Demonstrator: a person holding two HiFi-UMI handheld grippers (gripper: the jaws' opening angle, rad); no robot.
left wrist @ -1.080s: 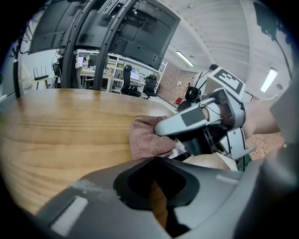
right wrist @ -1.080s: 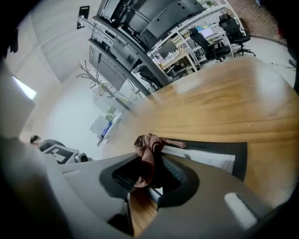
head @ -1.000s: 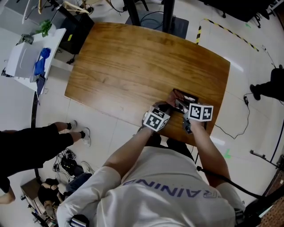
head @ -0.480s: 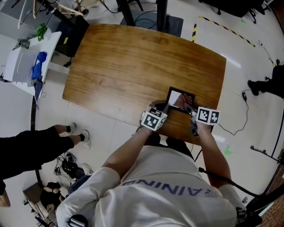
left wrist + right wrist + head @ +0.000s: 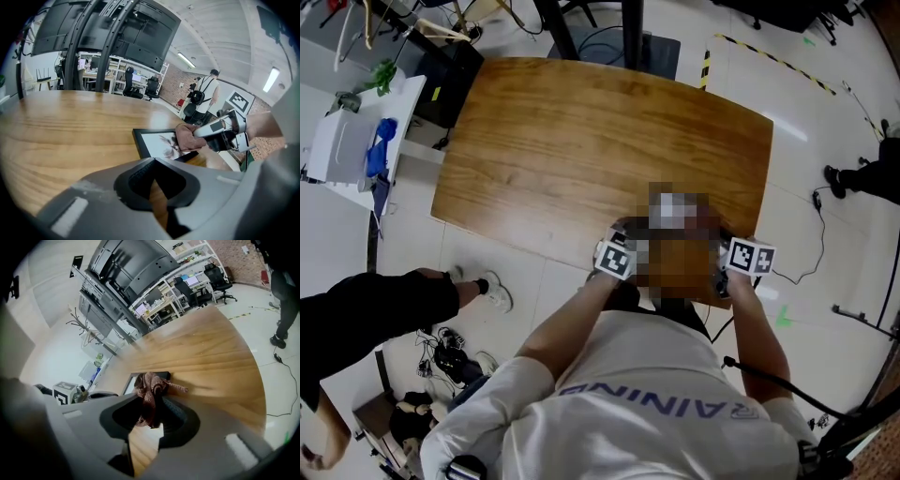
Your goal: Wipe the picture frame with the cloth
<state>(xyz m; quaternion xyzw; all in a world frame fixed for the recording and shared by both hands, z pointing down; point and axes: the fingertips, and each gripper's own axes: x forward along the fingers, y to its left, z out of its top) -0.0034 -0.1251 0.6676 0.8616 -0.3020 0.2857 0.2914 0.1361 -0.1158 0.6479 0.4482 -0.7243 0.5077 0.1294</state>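
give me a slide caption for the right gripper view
Right gripper clamps a reddish-brown cloth in front of the black picture frame on the wooden table.

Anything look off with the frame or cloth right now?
Nothing stands out. The picture frame lies flat on the table; the cloth is bunched in the right gripper's jaws, at the frame's edge.

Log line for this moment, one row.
phase: wipe | right gripper: shut on cloth, at picture frame | left gripper: shut, empty | frame flat on table
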